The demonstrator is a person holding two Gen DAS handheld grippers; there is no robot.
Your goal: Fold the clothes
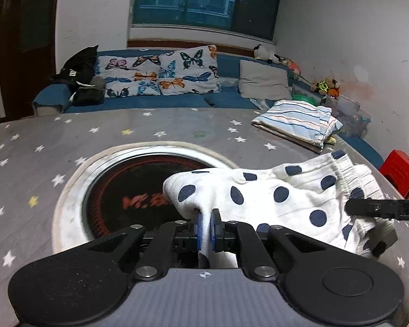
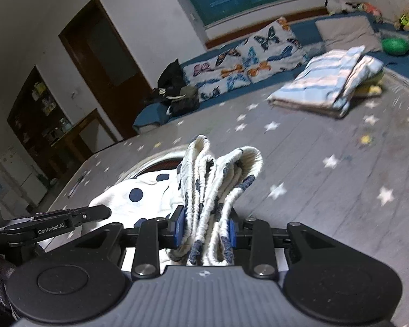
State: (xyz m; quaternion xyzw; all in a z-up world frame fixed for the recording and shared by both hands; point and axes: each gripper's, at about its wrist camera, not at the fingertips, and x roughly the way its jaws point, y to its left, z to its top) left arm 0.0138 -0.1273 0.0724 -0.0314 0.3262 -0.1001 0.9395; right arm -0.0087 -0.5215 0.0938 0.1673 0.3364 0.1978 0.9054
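Two claws, left (image 1: 206, 224) and right (image 2: 204, 229), pinch one dotted garment (image 1: 272, 193).

The left gripper (image 1: 206, 227) had its two blue-padded fingers (image 1: 198, 229) drawn nearly together, pinching a thin fold of cloth. The right gripper (image 2: 204, 231) held its fingers (image 2: 179, 229) wider apart, clamped on a thick bunch of gathered cloth. Each gripper's black arm reached into the other's view from the side, so the two sat near each other.
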